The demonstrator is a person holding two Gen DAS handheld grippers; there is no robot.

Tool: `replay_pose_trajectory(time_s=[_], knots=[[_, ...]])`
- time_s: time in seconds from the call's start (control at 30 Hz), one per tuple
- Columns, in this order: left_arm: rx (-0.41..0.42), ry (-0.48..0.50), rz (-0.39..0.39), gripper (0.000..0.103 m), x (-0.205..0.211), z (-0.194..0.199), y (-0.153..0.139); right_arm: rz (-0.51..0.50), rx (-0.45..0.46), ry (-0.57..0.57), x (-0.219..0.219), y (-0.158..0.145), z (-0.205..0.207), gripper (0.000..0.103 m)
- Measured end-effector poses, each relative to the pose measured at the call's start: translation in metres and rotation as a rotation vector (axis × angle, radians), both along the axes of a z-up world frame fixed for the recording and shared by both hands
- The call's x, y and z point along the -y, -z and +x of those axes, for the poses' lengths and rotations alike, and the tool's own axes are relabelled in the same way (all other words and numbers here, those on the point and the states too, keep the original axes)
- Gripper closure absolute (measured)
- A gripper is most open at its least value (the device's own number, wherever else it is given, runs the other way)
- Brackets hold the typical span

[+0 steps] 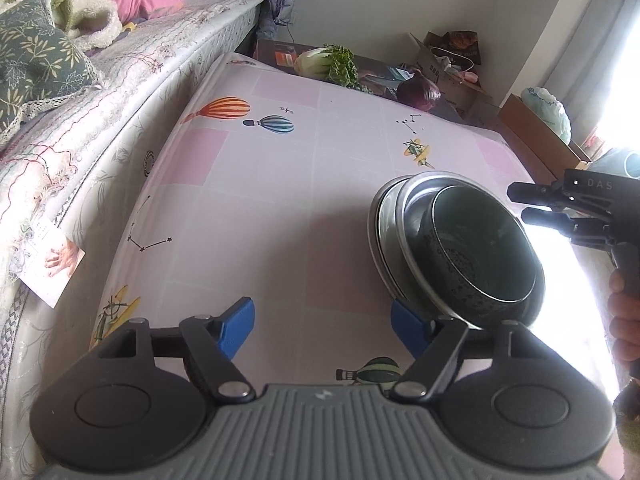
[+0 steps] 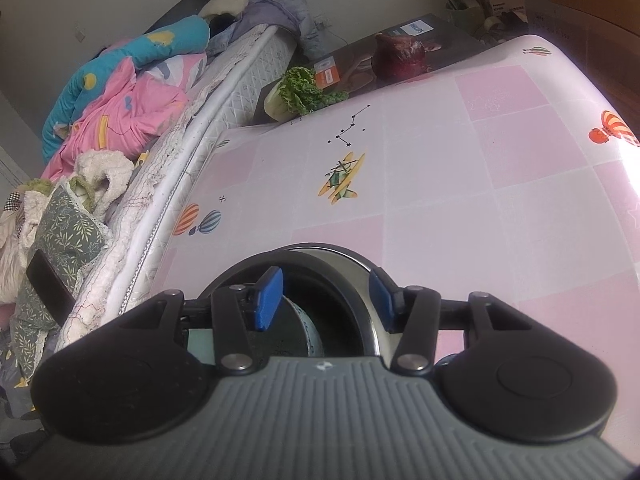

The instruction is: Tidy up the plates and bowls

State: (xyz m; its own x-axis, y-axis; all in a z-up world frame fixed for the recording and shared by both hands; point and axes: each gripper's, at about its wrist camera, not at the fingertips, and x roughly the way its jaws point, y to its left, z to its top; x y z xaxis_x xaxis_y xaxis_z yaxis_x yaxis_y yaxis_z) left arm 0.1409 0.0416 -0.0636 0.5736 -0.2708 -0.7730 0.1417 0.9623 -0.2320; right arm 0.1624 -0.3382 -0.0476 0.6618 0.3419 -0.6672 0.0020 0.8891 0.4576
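A dark speckled bowl [image 1: 484, 252] sits nested in a stack of steel plates [image 1: 390, 216] on the pink patterned table [image 1: 280, 200], at the right in the left wrist view. My left gripper [image 1: 324, 330] is open with nothing between its blue pads; its right finger lies just beside the stack's near edge. My right gripper [image 1: 518, 203] hangs to the right of the stack, apart from it, held by a hand [image 1: 624, 320]. In the right wrist view my right gripper [image 2: 326, 298] is open above the bowl [image 2: 336, 320] and the steel rim [image 2: 356, 260], its pads touching neither.
A bed [image 1: 100, 120] with bedding runs along the table's left side. At the table's far end a leafy cabbage [image 1: 326, 64] and a purple cabbage [image 1: 418, 94] rest on a dark box. Cardboard boxes [image 1: 536, 136] stand at the back right. The table [image 2: 480, 200] reaches a bright right edge.
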Motion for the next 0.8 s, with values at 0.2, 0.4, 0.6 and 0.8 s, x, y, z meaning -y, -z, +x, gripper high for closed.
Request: replay_pose_trajectory(time_s=[0.2, 0.4, 0.6, 0.8], knots=[[0.105, -0.027, 0.059, 0.011, 0.007, -0.019, -0.019, 0.077, 0.067, -0.065, 0.004, -0.025, -0.048, 0.026], [0.164, -0.018, 0.065, 0.001, 0.014, -0.032, -0.034, 0.079, 0.094, -0.072, -0.001, -0.039, -0.103, 0.015], [0.191, -0.018, 0.049, 0.000, 0.019, -0.044, -0.040, -0.089, 0.143, 0.032, -0.018, -0.049, -0.156, 0.006], [0.225, -0.013, 0.074, 0.000, 0.022, -0.057, -0.045, -0.247, 0.203, 0.102, -0.035, -0.063, -0.193, 0.001]])
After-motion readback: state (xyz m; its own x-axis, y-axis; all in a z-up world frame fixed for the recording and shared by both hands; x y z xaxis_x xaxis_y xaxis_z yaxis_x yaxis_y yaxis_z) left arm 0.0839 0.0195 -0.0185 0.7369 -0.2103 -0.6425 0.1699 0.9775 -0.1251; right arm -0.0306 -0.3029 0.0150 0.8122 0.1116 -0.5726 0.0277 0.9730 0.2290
